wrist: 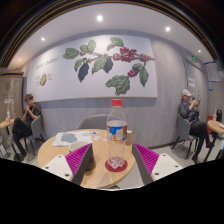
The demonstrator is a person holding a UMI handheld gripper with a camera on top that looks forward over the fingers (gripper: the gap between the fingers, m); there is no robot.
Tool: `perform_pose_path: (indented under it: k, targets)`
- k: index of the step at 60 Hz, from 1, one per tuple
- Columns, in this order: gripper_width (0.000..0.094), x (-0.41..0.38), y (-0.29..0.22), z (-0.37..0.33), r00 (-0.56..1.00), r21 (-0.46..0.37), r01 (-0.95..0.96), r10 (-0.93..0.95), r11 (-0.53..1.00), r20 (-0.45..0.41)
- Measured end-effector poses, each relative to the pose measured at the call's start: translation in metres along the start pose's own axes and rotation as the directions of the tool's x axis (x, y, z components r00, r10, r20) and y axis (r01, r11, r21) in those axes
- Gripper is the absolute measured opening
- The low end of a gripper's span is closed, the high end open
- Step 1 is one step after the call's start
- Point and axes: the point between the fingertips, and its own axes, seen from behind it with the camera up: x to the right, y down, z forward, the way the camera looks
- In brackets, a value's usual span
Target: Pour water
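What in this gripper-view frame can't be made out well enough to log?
- Water bottle: its level and label text are too small to read.
- Glass cup, between the open fingers: whether it holds any water is unclear.
- Round wooden table: its near edge is cut off by the fingers.
- Two seated people: too small to tell what they are doing.

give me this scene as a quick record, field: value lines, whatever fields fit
setting: café-like room, wall mural of leaves and berries
surface: round wooden table
bottle: plastic, red cap, upright on the table, beyond the fingertips
glass: clear, on a red coaster, between the fingers with gaps either side
gripper: open, holding nothing
people: one seated at each side of the room
task status: pouring not started, bottle not yet gripped
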Motion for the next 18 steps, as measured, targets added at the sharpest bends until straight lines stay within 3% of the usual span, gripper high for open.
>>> perform_pose_path:
  k: [9, 18]
  targets:
    - [0.085, -0.04, 0.0, -0.067, 0.995, -0.008, -0.07, 0.07, 0.998, 0.068]
    - [0.0849, -0.072, 0.008, -0.124, 0.982, -0.087, -0.154, 0.163, 0.984, 0.1]
